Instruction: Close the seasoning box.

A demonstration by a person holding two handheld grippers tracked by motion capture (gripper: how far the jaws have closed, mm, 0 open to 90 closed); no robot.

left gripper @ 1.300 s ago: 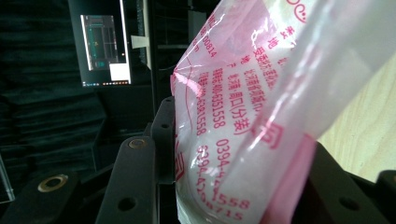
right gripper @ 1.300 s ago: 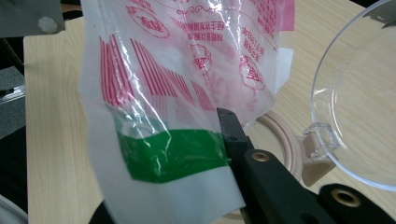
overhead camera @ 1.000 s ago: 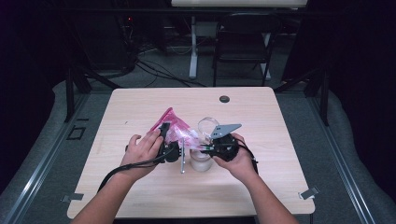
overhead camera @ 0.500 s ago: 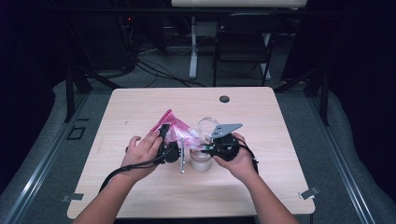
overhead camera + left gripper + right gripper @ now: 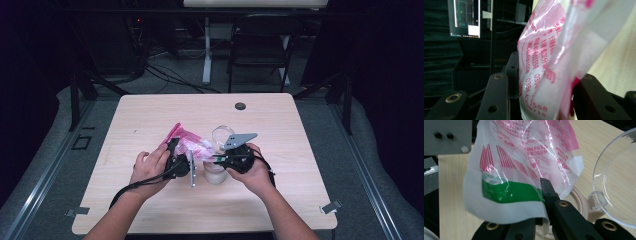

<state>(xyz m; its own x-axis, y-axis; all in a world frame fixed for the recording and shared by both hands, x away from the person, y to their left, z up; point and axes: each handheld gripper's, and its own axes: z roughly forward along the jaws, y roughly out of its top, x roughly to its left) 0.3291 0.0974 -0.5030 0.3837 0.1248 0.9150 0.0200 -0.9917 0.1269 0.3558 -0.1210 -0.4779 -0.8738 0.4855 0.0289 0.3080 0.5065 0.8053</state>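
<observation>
Held pink-printed bag [image 5: 187,146] above table [image 5: 150,115] between both tools: left gripper [image 5: 181,159] clamped on its body, right gripper [image 5: 224,159] pinched shut on its green-banded edge, beside clear jar [image 5: 216,170].

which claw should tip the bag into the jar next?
Probably left. The left claw grips the bag's full body, so it can lift and tilt it. The right claw pinches the bag's edge beside the open jar, steadying it.
</observation>
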